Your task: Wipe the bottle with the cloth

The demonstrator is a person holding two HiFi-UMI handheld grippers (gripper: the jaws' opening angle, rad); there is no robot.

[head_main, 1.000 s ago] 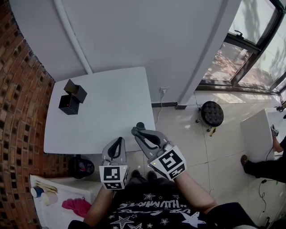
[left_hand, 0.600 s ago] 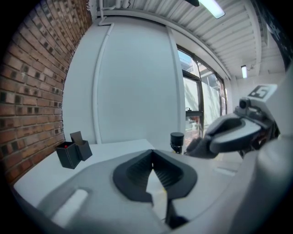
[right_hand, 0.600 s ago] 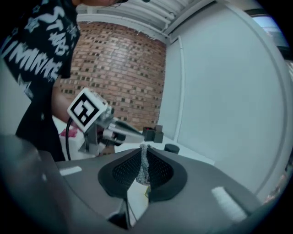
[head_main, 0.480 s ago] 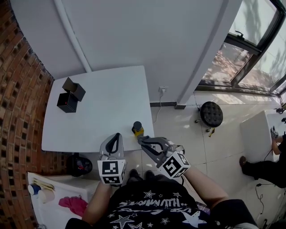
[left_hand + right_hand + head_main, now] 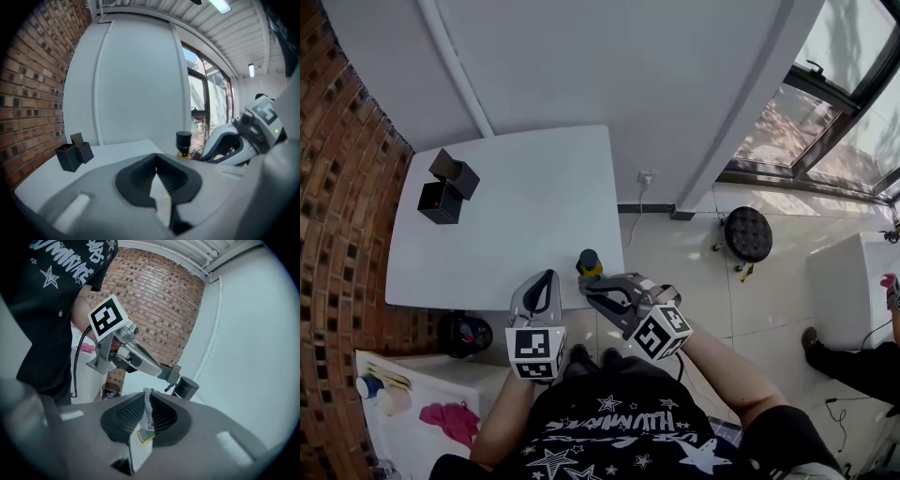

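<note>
- grey cloth, a thin fold with a small tag, is pinched between the closed jaws of the right gripper, so picking it up looks done.
- left gripper has its jaws together with nothing between them; it grips no bottle.
- bottle, dark-capped with a yellow band, stands upright at the table's near right edge, low centre of the head view, just beyond both gripper tips.
- no view shows the cloth touching the bottle, so the wiping itself seems to be left; whether any part is already wiped i cannot tell.
- white table is mostly bare; two black boxes sit at its far left, well apart from the bottle.
- brick wall fills the left of the frame, a plain white wall the top, and a window the upper right.
- pale tiled floor lies to the right, with a round black stool on it.
</note>
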